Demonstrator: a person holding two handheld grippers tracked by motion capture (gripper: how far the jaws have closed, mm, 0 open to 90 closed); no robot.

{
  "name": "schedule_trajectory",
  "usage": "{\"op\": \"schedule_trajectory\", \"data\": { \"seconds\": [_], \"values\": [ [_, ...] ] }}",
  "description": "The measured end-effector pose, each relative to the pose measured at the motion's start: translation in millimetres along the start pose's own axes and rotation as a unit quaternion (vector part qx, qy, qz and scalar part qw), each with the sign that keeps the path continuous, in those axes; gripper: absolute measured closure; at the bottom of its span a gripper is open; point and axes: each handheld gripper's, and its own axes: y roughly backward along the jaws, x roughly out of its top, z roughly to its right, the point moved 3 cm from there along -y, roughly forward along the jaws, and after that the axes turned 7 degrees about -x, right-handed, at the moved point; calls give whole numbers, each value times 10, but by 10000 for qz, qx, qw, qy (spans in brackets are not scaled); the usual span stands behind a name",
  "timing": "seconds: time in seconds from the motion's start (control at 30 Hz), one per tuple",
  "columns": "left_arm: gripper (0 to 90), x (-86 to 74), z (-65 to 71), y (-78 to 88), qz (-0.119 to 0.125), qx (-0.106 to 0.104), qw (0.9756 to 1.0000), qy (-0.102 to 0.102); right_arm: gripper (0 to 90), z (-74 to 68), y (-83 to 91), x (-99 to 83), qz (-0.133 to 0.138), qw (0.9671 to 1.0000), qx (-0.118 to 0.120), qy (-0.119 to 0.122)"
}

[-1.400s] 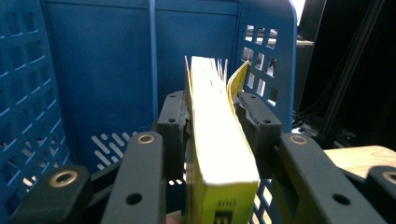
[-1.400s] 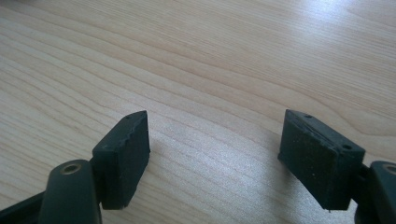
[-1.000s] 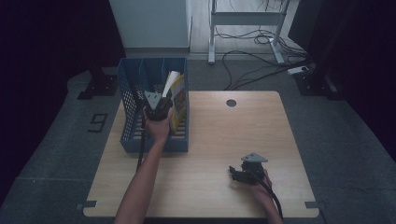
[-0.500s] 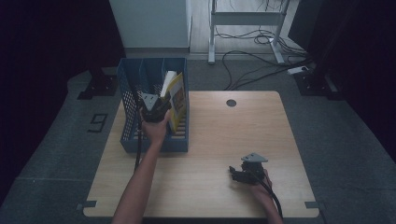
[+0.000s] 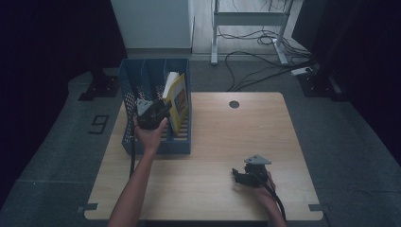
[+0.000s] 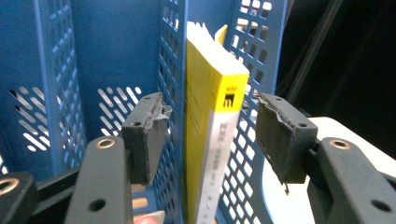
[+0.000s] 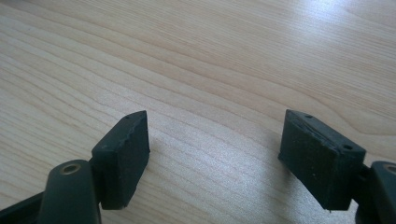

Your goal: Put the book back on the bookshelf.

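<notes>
Two grippers: the left gripper (image 5: 158, 109) is at the blue file rack (image 5: 130, 101); the right gripper (image 5: 242, 176) lies low over the table (image 5: 217, 137), well apart from the rack.
Book place: the yellow book (image 6: 210, 140) stands on its edge in the right compartment of the rack, between a perforated divider (image 6: 169, 70) and the outer wall (image 6: 254, 51); in the high view it leans a little to the right.
Left gripper state: the jaws have just been opening; they stand apart with the book's spine between them, and the pads (image 6: 150, 135) do not press on it.
Right gripper state: the jaws stand apart over bare wood, with nothing between them.
Risk, book: I think the book is free now, so it may tip further or slide down in its compartment, because nothing holds it.
Risk, divider: the left pad is just beside the divider; if the hand pulls back at an angle, the pad can catch in the holes and drag the rack.
Risk, rack: the rack stands at the left edge of the table, so a pull to that side could shift it over the edge.
Risk, cable: the cable (image 5: 132, 156) of the left gripper hangs in front of the rack and may hook on its low front wall.
</notes>
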Motion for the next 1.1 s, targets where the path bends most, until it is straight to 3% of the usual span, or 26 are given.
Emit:
{"op": "schedule_trajectory", "data": {
  "seconds": [0.5,0.63,0.73,0.83,0.93,1.1],
  "values": [
    [422,-82,103,174,-248,-333,9991,-110,233,13,-4,3,9,10000,13,-15],
    [421,-104,135,279,-217,-502,9985,-98,233,12,-5,4,8,10000,0,-30],
    [421,-121,148,368,-182,-745,9971,11,233,9,-5,4,4,10000,-21,-11],
    [422,-142,152,459,-147,-971,9951,100,233,8,-6,4,4,10000,-29,-7],
    [423,-175,173,526,-193,-1359,9902,244,233,11,-7,5,4,10000,-35,-7],
    [422,-287,279,607,-377,-1791,9830,143,233,6,-10,7,-12,10000,-55,-16]
  ]
}}
